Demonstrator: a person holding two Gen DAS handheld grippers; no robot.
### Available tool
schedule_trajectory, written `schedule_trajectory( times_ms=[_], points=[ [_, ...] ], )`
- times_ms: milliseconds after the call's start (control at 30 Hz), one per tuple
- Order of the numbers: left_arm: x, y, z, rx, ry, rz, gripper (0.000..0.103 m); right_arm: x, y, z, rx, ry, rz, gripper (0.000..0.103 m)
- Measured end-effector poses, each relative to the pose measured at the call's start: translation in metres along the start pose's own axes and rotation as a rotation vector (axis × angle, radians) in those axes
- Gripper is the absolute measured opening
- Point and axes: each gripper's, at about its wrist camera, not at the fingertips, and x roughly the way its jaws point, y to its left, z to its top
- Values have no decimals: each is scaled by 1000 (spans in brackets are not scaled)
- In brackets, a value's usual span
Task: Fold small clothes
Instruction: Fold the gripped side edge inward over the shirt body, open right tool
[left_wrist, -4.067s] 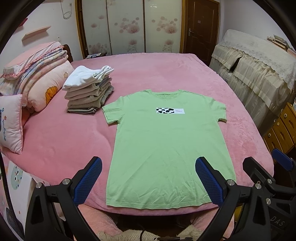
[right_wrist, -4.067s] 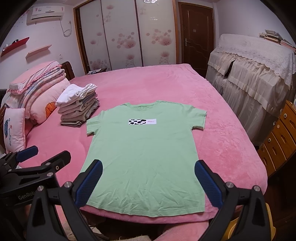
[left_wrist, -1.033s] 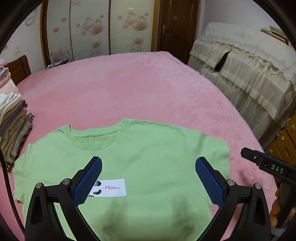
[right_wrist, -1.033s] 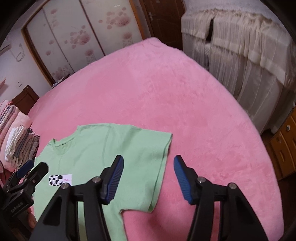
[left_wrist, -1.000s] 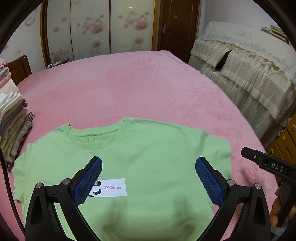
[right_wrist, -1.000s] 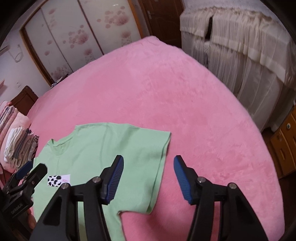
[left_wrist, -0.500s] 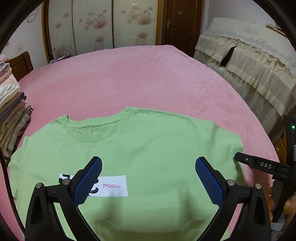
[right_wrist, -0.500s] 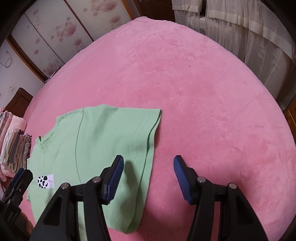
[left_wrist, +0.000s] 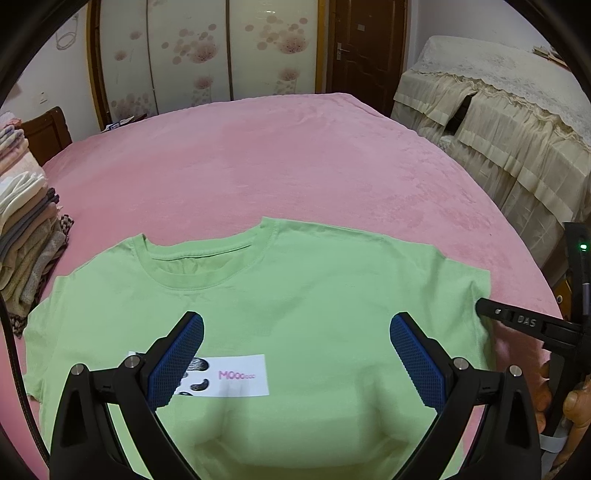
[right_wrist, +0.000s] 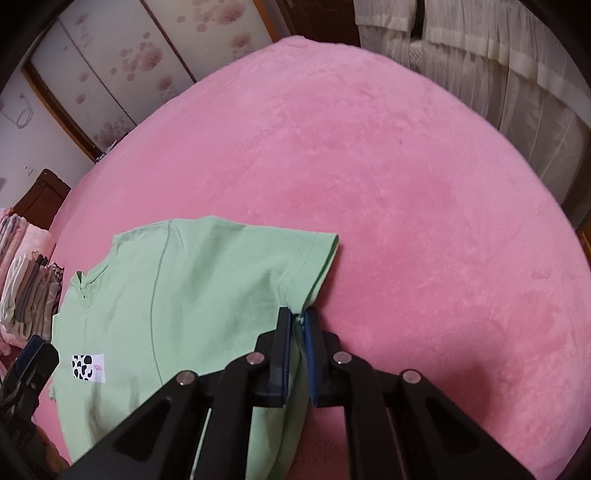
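- Basically, risks first, going left to right: the stack of folded clothes sits near the green T-shirt's left sleeve on the pink bed; a wide sweep of cloth toward that side could knock or drag the pile.
- The T-shirt lies flat, front up, collar toward the far side of the bed, cow-print label on the chest. Only one side is gripped, so a lift would likely drag the whole shirt across the plush cover and skew it instead of folding clean.
- The grip sits right at the sleeve hem where sleeve meets side seam, a thin bite by the look of it; cloth could slip out mid-fold, or only the top layer comes up and the fold goes crooked.
- The plush bed cover may have been pinched along with the cloth; can't tell from here.
- Left tongs: wide apart, released, hovering over the shirt's chest, one pad above the label. Nothing between them; can't tell if they touch the fabric.
- Right tongs: clenched on the T-shirt's right sleeve edge, blue pads nearly together with a sliver of green cloth between them. In the left wrist view this tool shows at the shirt's right edge, a hand holding it.
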Motion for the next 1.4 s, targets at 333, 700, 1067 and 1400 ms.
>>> schedule_trajectory(
  times_ms=[333,700,1067,1400],
  points=[
    [-5,33,-3,-72,10,18,101,-33,62,5,-122,-75,30,6],
    [-2,75,-8,-127,47,49,101,5,160,-19,-328,40,-12,12],
    [0,67,-5,-96,59,-6,101,-71,129,-33,-348,-72,32,35],
    [4,34,-29,-123,215,-179,101,-68,75,-82,-271,-16,2,35]
  ],
)
